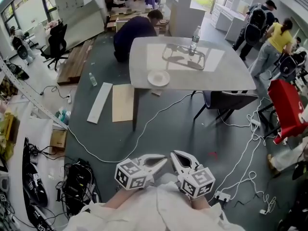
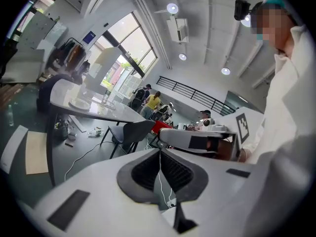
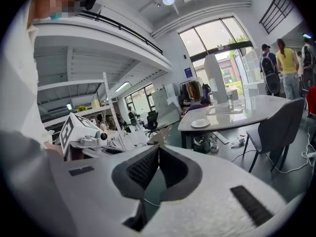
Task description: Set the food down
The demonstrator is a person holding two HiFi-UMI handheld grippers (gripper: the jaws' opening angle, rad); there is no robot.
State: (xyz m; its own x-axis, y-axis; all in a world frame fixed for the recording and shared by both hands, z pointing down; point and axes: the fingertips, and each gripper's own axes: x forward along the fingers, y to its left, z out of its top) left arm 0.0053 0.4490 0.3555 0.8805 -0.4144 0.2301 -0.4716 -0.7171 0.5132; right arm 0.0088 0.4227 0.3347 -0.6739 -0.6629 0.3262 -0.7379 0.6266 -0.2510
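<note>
I am holding my left gripper (image 1: 162, 160) and my right gripper (image 1: 175, 155) low against my body, well apart from the counter (image 1: 226, 76) and on its near side. Their long axes are slanting inward, so the two tips are almost meeting and pointing toward the counter. In the left gripper view my jaws are pressing together, ribbed pad against ribbed pad, with nothing between them. In the right gripper view my jaws are closing on each other the same way and are gripping nothing.

A round white plate (image 1: 158, 78) is lying flat near the counter's near left edge. Whether any food is sitting on it I cannot tell from this far back, so I cannot give the food a long axis or a heading. Toward the counter's far side a clear tray (image 1: 184, 56) is resting flat, and a bottle (image 1: 194, 40) is standing upright at the tray's far right corner.

A dark chair (image 1: 231, 100) is standing tucked under the counter's near right edge. A person in dark clothes (image 1: 137, 30) is crouching just beyond the counter's far left corner. Two flat boards (image 1: 123, 102) are lying on the floor to the left of the counter's leg, with their long sides running toward me.
</note>
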